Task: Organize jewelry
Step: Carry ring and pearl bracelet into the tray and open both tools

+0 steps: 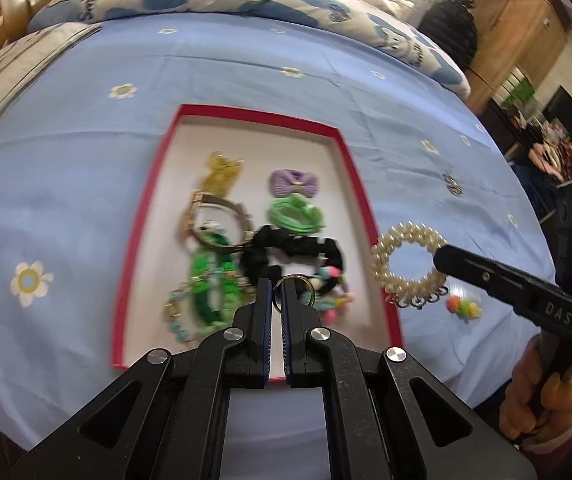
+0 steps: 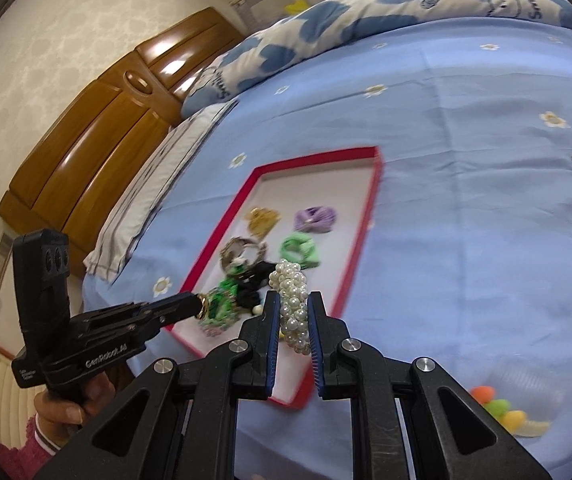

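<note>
Your left gripper (image 1: 277, 292) pinches a gold ring (image 1: 294, 289) over the red tray (image 1: 138, 240). Right gripper (image 2: 290, 312) clamps the pearl bracelet (image 2: 291, 300) beside it: light, stretchy, slippery; grip across its band.

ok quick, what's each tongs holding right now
left tongs: shut on the gold ring
right tongs: shut on the pearl bracelet
</note>
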`<state>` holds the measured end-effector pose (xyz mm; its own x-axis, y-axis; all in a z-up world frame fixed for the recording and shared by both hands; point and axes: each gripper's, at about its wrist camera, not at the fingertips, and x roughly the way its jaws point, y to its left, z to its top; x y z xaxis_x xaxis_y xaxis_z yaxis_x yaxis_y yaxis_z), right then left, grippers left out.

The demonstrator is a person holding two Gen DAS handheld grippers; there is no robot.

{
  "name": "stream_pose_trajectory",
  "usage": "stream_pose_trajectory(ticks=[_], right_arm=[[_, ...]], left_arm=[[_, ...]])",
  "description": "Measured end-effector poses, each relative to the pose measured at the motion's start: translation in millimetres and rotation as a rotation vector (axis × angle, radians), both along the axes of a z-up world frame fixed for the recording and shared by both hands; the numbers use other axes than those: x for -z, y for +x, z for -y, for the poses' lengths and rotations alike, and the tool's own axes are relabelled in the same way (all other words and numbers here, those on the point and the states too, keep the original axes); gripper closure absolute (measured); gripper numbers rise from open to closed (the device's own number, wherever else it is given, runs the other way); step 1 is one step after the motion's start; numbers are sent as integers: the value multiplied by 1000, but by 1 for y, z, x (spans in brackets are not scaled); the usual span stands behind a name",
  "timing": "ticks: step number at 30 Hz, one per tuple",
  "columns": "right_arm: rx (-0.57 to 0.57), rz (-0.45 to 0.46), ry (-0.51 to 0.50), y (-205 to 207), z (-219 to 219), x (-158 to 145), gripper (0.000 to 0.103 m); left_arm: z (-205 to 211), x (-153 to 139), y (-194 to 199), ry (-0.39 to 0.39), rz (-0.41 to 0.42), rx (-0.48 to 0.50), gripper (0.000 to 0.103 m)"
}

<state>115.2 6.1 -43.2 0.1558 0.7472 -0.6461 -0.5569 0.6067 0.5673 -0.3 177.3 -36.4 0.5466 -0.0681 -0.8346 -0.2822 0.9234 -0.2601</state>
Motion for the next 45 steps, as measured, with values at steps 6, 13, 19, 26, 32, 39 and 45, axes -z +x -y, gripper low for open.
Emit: stream_pose_trajectory(ticks=[6, 13, 19, 26, 32, 39, 45], right_arm=[[-53, -5, 0, -11, -26, -1, 90], [-89, -5, -15, -14, -48, 4, 90], [-79, -28, -48, -8, -57, 21, 90], [-59, -49, -70, 2, -57, 35, 90], [-60, -58, -82, 5, -59, 41, 89], [-60, -44, -116, 5, -64, 48, 89], [-74, -55, -136, 6, -67, 56, 85]], left_arm=[[-22, 6, -9, -2, -8, -44, 100], [-34, 17, -9, -7, -30, -67, 100], [-39, 28, -5, -10, -55, -76, 100], [-43, 37, -3, -13, -73, -80, 100], [-42, 42, -2, -15, -87, -78, 100], [-37, 45, -1, 7, -98, -73, 100], [-34, 46, 0, 23, -106, -68, 99]])
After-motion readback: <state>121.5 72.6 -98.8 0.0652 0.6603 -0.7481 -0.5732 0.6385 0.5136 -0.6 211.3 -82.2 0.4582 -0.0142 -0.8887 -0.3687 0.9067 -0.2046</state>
